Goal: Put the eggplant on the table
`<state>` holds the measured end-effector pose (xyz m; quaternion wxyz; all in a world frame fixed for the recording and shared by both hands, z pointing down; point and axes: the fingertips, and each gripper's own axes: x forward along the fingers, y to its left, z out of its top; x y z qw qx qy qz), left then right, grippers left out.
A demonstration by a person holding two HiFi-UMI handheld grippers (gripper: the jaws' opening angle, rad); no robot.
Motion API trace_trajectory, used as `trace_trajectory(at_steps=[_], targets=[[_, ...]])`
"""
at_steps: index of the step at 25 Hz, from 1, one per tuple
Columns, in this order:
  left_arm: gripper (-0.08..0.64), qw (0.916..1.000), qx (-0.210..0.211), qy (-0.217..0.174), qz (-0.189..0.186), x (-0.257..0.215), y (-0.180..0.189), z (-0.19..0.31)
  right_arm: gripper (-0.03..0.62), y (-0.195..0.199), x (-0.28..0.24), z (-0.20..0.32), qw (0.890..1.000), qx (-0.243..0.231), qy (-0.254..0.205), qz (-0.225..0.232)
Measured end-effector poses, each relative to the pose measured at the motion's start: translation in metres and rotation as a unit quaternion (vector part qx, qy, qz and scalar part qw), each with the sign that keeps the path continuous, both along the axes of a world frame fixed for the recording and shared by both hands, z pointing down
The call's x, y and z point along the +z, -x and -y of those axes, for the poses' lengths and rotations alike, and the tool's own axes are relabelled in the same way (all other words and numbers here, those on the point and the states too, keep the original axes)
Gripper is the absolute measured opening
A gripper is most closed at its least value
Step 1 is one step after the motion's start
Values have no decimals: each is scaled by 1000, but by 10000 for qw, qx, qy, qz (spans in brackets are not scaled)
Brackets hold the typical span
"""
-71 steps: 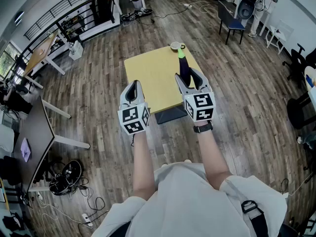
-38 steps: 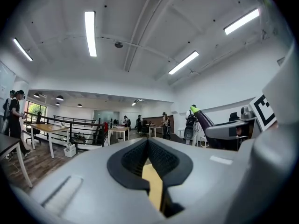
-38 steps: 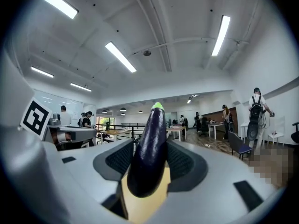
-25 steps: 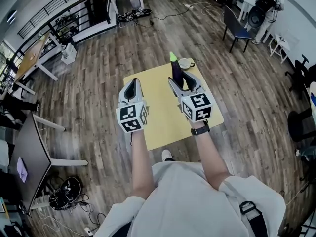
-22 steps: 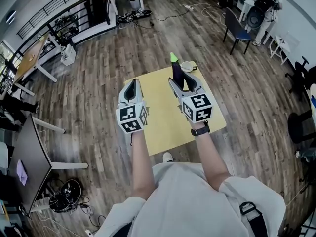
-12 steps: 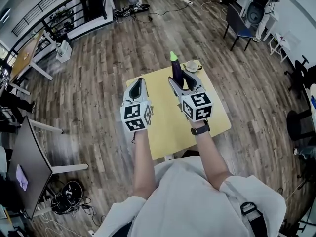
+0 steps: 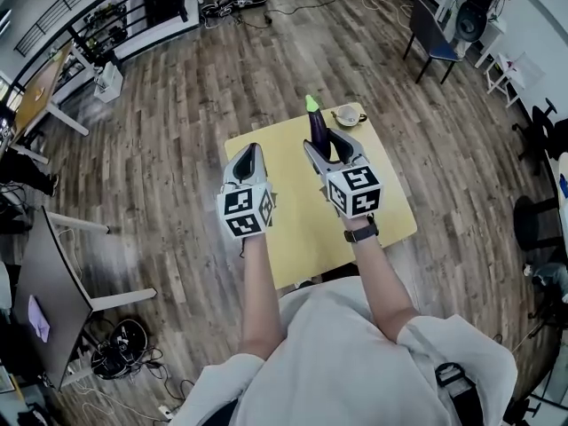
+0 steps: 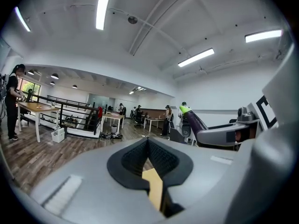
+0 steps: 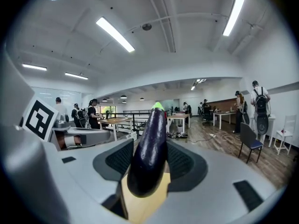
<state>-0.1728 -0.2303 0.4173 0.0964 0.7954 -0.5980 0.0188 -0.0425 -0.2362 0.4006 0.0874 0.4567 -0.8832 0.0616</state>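
My left tool point(image 7: 251, 152) hung empty, jaws together, over the yellow surface point(image 7: 297, 204). My right tool point(image 7: 327, 142) was clamped on the eggplant point(image 7: 316, 124), green tip angled up and away above that surface. A cup point(image 7: 346, 115) sat just beyond on the far corner, a chair point(image 7: 424, 32) well past.

- White short-sleeved shirt point(image 7: 342, 362), loose at the shoulders.
- Black wristwatch point(image 7: 361, 232) on the right wrist.
- Black strap with buckle point(image 7: 455, 387) at the right shoulder.
- Grey plastic left gripper point(image 7: 252, 149) and grey plastic right gripper point(image 7: 328, 140), each carrying a white cube with black square markers.
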Motion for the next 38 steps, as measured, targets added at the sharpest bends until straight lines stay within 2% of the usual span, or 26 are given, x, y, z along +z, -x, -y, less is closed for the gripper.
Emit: trace_trajectory(at_steps=[8,28,34,38], targets=[[9,9994,-54,324,91,19,-2,22,224,8,18,31,9996,-134,255,-52],[9,9923,-181,1217,126,104,-19,82,224,-3,123,101,9908,-191,1330,-137],[9,9922,-157,1225,-161,122,-18,94,224,-3,159,110,9855,-191,1669,-241],[9,9898,-182,1398,-210,139,-16,102,224,-4,187,116,9802,-170,1946,-339]])
